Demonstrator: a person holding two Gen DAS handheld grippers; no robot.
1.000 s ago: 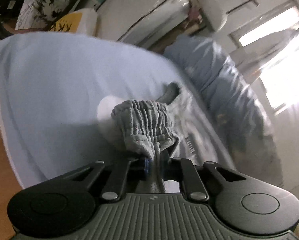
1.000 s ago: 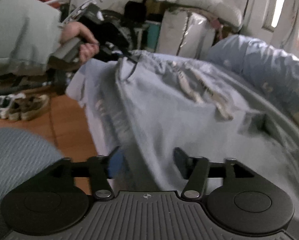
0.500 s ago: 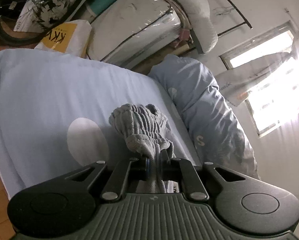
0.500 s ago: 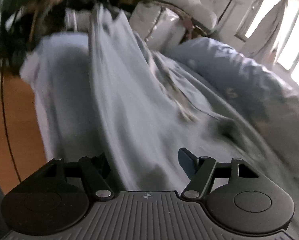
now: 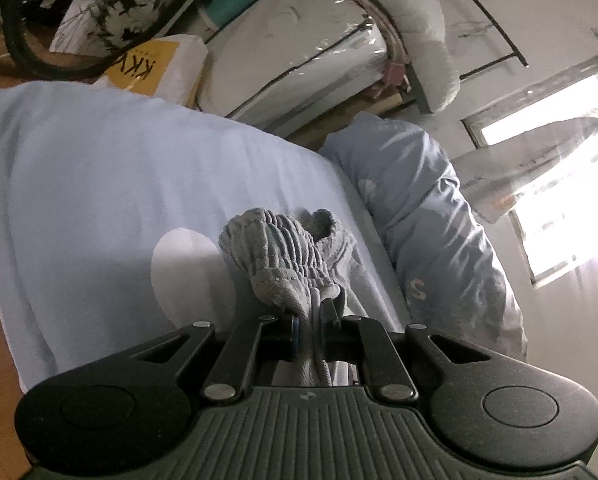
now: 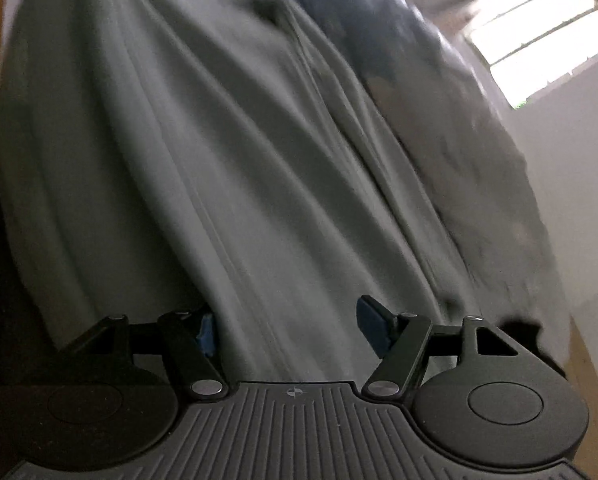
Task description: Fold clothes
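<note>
While the left gripper is clamped tight on the gathered elastic waistband of a pair of grey sweatpants, that bunch sits right at twelve o'clock ahead of its fingertips, lifted clear over the pale blue bedsheet. A drawstring trails down through the pinch. Over on the other side, the right gripper is released, its jaws standing wide with blue pads showing and nothing pressed between them. The grey trouser fabric fills its whole view, long folds running from about eleven o'clock down to five o'clock, so the garment's long axis slants away from that gripper toward the top of its picture. Here's the key relation: cloth lies directly ahead of and between the open jaws, very close, so the right hand looks the nearer one to take the next hold, most likely lower down a leg. Whether the pads touch the fabric I can't tell; the view is smeared with blur.

The left view gives what the right cannot: the waistband grip itself, the blue pillow at two o'clock, a wrapped mattress against the wall. The right view alone shows the hanging length of the trousers, with the window at one o'clock.
</note>
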